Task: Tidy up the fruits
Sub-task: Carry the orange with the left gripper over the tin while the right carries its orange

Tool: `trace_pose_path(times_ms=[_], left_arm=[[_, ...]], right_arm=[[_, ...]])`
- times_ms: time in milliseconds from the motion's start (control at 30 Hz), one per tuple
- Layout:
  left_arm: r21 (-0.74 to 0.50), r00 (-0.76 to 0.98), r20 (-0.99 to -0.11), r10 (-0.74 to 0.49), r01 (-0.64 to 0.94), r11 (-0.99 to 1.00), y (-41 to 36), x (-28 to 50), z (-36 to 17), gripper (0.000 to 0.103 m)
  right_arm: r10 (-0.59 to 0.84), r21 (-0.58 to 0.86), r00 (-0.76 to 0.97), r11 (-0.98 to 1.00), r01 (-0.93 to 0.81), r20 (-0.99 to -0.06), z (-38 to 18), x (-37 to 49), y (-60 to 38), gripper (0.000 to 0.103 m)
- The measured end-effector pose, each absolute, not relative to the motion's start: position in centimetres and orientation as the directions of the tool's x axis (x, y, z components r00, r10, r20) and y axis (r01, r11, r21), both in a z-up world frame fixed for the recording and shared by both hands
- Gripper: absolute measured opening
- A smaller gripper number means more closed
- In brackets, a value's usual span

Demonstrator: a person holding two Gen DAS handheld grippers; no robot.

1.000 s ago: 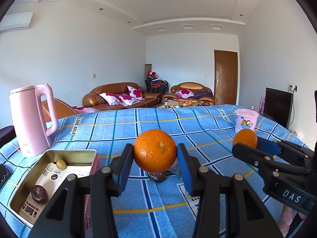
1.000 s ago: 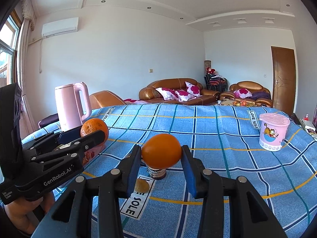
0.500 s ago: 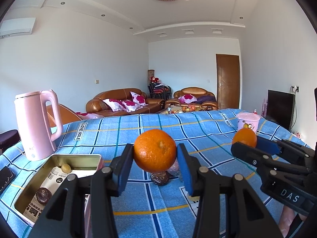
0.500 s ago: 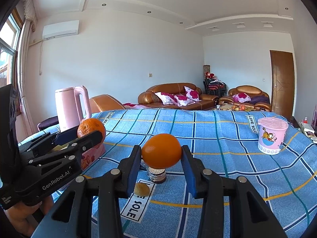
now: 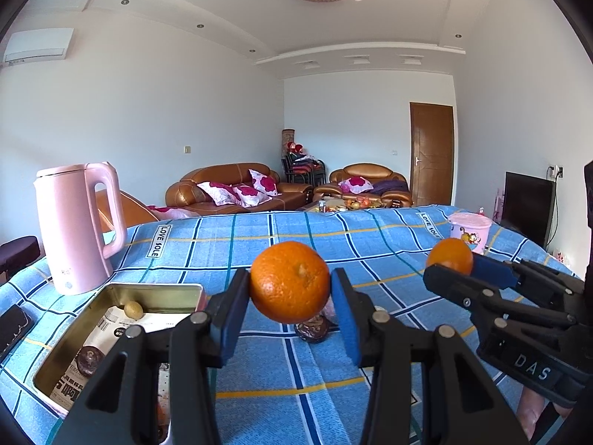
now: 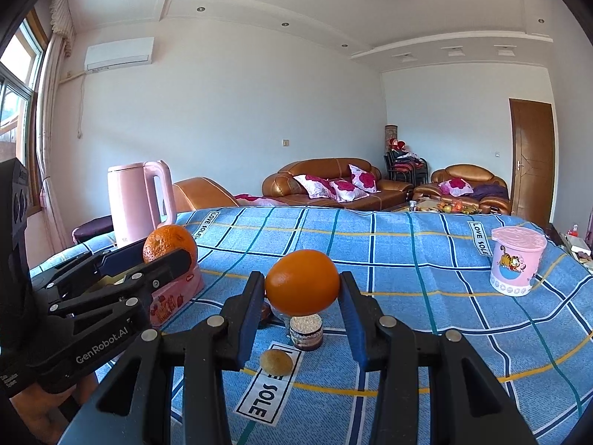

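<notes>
My left gripper [image 5: 290, 293] is shut on a mandarin [image 5: 290, 286] and holds it above the blue checked cloth; it also shows in the right wrist view [image 6: 169, 243]. My right gripper [image 6: 302, 288] is shut on a smooth orange [image 6: 302, 282], also seen at the right of the left wrist view [image 5: 449, 256]. An open tin box [image 5: 111, 328] lies at the lower left with a small yellowish fruit [image 5: 133, 310] and a dark round item [image 5: 88, 360] inside. A small brownish fruit [image 6: 276, 361] lies on the cloth below the right gripper.
A pink kettle [image 5: 76, 226] stands behind the tin. A pink cartoon cup [image 6: 517, 265] stands at the right. A small jar [image 6: 306, 332] and a dark wrapped item [image 5: 312, 330] sit mid-table. A black object [image 5: 13, 326] lies at the left edge.
Both grippers have risen and tilted up slightly, each still holding its fruit; the table and tin sit lower in view. Nothing was released.
</notes>
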State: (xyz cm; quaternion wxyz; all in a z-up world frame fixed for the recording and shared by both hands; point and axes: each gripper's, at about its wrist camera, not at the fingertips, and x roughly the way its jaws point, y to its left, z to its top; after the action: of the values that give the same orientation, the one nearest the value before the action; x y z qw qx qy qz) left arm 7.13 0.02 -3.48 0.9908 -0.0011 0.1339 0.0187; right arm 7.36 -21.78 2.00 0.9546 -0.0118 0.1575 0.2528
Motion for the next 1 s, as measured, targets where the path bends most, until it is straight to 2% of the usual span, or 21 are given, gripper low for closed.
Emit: trace_pose_path(times_ms=[1000], left_arm=[[-0.024, 0.939, -0.320, 0.128, -0.143, 0.989, 5.7, 6.4, -3.3, 0.046]], right_arm=[[0.566, 0.006, 0.756, 0.802, -0.597, -0.328, 3.3, 7.4, -14.8, 0.043]])
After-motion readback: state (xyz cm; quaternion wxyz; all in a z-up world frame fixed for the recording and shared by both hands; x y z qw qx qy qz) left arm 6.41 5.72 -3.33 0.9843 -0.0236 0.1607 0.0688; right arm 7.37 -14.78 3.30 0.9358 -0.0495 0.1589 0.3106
